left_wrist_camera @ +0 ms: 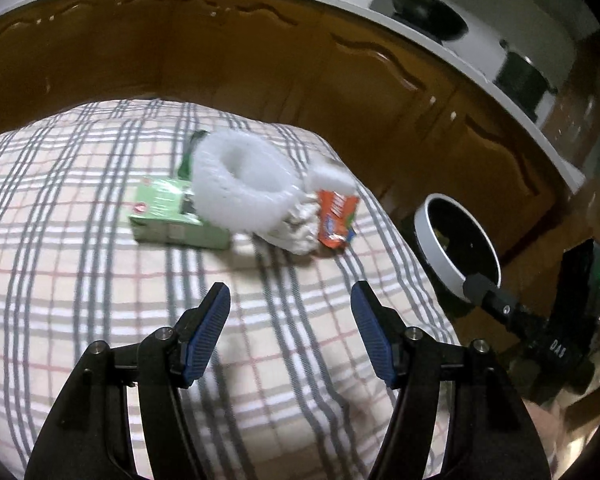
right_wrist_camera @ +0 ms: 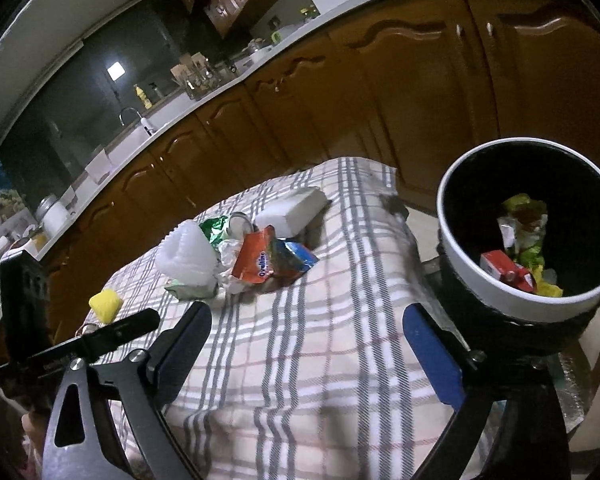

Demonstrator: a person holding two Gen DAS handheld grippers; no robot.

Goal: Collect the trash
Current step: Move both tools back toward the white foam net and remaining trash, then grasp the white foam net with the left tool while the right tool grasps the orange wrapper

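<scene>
From the left wrist, the left tool [left_wrist_camera: 290, 308] hangs apart and empty over the bench [left_wrist_camera: 60, 280] short of the carton [left_wrist_camera: 168, 216], light, stiff, best pinched across its narrow sides; from the right wrist, the right tool [right_wrist_camera: 312, 344] gapes empty near the sachet [right_wrist_camera: 256, 260], thin, crinkly, slippery, best nipped at its torn top.

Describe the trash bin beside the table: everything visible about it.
The trash bin is round, with a white rim band over a darker lower body and a black inside. It stands upright and open, with no lid in view, beside the corner of the checked tablecloth. Inside lie a red carton, yellow scraps and crumpled wrappers. Neither gripper touches it.
</scene>
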